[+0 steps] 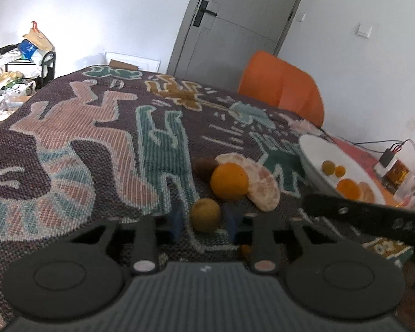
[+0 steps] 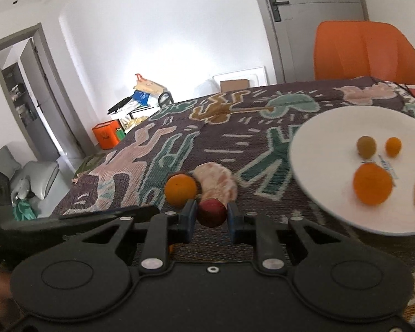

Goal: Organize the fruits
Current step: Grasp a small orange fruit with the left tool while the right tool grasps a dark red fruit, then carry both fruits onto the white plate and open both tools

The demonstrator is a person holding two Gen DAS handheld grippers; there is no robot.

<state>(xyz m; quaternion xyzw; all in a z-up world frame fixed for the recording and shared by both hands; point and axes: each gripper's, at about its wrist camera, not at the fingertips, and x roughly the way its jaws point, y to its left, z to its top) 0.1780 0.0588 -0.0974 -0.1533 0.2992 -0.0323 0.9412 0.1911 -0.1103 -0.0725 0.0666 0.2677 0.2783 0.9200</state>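
In the left wrist view my left gripper (image 1: 205, 219) has its blue pads either side of a small olive-yellow fruit (image 1: 205, 215) on the patterned cloth; small gaps show, so the grip is unclear. Beyond it lie an orange (image 1: 229, 181), peeled citrus segments (image 1: 262, 185) and a brown fruit (image 1: 204, 166). In the right wrist view my right gripper (image 2: 210, 217) is shut on a dark red fruit (image 2: 211, 212), just in front of the orange (image 2: 180, 189) and the segments (image 2: 218, 181). The white plate (image 2: 326, 166) at right holds an orange (image 2: 372, 184), a green-yellow fruit (image 2: 366, 146) and a small orange fruit (image 2: 393, 146).
An orange chair (image 2: 365, 52) stands behind the table's far edge. Small electronics with wires (image 1: 393, 163) sit beyond the plate (image 1: 312, 149). The right gripper's dark body (image 1: 368, 217) crosses the left wrist view at right. Clutter (image 2: 141, 99) lies by the far wall.
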